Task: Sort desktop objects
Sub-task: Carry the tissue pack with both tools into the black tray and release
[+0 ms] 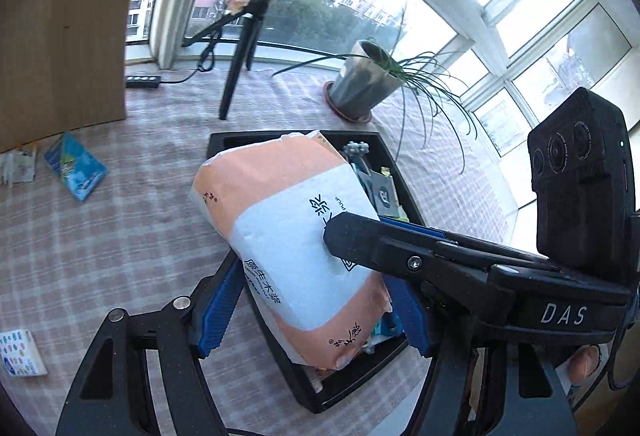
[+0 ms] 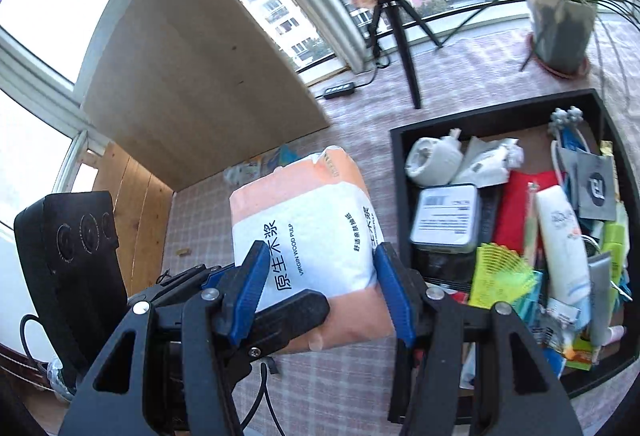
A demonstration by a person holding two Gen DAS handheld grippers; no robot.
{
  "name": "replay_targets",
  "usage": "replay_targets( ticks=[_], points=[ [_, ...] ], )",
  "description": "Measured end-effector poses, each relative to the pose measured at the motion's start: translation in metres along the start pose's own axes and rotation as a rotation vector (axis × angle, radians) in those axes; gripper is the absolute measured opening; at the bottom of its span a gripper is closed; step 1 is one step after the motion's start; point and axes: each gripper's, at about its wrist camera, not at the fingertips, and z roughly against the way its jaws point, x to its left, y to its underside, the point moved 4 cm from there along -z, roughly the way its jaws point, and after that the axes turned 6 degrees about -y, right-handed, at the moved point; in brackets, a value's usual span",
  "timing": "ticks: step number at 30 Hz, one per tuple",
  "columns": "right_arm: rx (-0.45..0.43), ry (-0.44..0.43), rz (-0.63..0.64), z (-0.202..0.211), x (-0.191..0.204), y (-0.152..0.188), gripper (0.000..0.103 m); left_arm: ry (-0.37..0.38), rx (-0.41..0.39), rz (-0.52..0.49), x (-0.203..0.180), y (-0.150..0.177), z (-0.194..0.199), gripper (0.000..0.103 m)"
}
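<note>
A peach and white tissue pack (image 1: 280,195) hangs in the air, tilted, over the near end of the black tray (image 1: 348,392). My left gripper (image 1: 312,312) is shut on its lower end, a blue pad on each side. My right gripper (image 2: 324,288) is shut on the same tissue pack (image 2: 304,220), and one of its black fingers (image 1: 360,240) lies across the pack's white face in the left wrist view. In the right wrist view the black tray (image 2: 400,171) sits to the right, crowded with several tubes, packets, a tin and a green comb.
A checked cloth covers the table. A potted plant (image 1: 362,83) and a ring-light tripod (image 1: 240,55) stand at the back by the window. A wooden board (image 1: 60,35) leans at the left, with a power strip (image 1: 143,81) beside it. A blue packet (image 1: 74,165) and a sticker card (image 1: 20,354) lie on the cloth.
</note>
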Motion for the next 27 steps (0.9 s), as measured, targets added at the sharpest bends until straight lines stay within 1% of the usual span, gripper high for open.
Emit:
replay_targets(
  ticks=[5, 8, 11, 13, 15, 16, 19, 22, 27],
  points=[
    [-0.066, 0.06, -0.058, 0.043, -0.051, -0.006, 0.055, 0.036, 0.029, -0.076, -0.059, -0.009, -0.03, 0.066],
    [-0.097, 0.087, -0.103, 0.061, -0.079, -0.006, 0.055, 0.053, 0.053, -0.097, -0.083, -0.01, -0.048, 0.066],
    [-0.118, 0.098, -0.151, 0.073, -0.104, -0.004, 0.055, 0.037, 0.059, -0.107, -0.103, -0.009, -0.062, 0.066],
    [-0.133, 0.15, -0.146, 0.08, -0.114, -0.003, 0.055, 0.009, 0.061, -0.126, -0.112, -0.009, -0.067, 0.066],
    [-0.161, 0.215, -0.142, 0.088, -0.121, -0.001, 0.055, 0.006, 0.055, -0.138, -0.115, -0.007, -0.063, 0.066],
    [-0.167, 0.225, -0.138, 0.09, -0.121, -0.001, 0.055, 0.001, 0.047, -0.145, -0.114, -0.006, -0.059, 0.066],
    [-0.171, 0.22, -0.129, 0.092, -0.117, 0.003, 0.055, -0.011, 0.038, -0.141, -0.108, -0.006, -0.049, 0.066],
    [-0.16, 0.221, -0.102, 0.087, -0.105, 0.006, 0.055, -0.029, 0.032, -0.123, -0.093, -0.005, -0.037, 0.066],
    [-0.128, 0.203, -0.04, 0.067, -0.075, 0.011, 0.055, -0.095, 0.009, -0.122, -0.055, 0.002, -0.009, 0.066]
  ],
)
